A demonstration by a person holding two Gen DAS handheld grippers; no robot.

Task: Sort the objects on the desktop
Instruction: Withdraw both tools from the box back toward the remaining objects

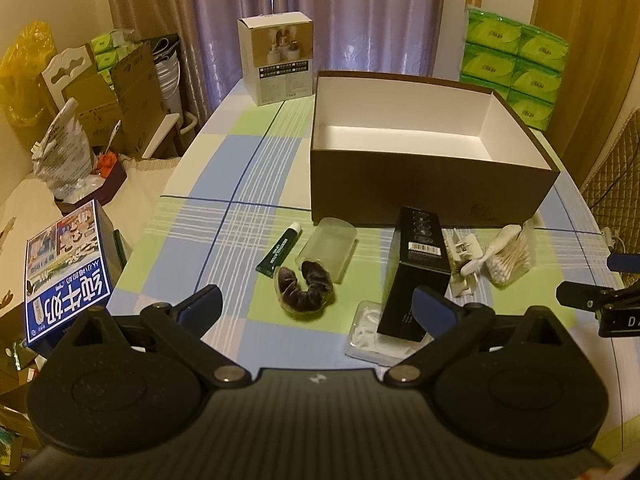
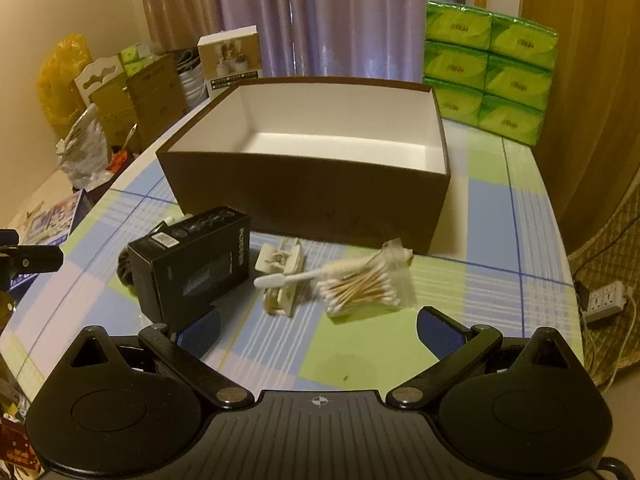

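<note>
An open brown box (image 1: pixel 424 188) (image 2: pixel 304 196) with a white inside stands empty on the checked table. In front of it lie a green tube (image 1: pixel 279 251), a clear case (image 1: pixel 328 252), a dark scrunchie (image 1: pixel 306 285), a black carton (image 1: pixel 416 272) (image 2: pixel 192 264) leaning on a clear packet (image 1: pixel 376 340), a white hair clip (image 1: pixel 464 264) (image 2: pixel 282 276), a small white brush (image 2: pixel 296 278) and a bag of cotton swabs (image 1: pixel 510 258) (image 2: pixel 366 286). My left gripper (image 1: pixel 318 308) is open above the scrunchie's near side. My right gripper (image 2: pixel 318 328) is open, just short of the swabs.
A white product box (image 1: pixel 276 58) (image 2: pixel 230 58) stands at the table's far end. Green tissue packs (image 1: pixel 516 60) (image 2: pixel 488 68) are stacked behind the brown box. A blue milk carton (image 1: pixel 68 276), cardboard boxes and bags crowd the left. A power strip (image 2: pixel 604 300) lies right of the table.
</note>
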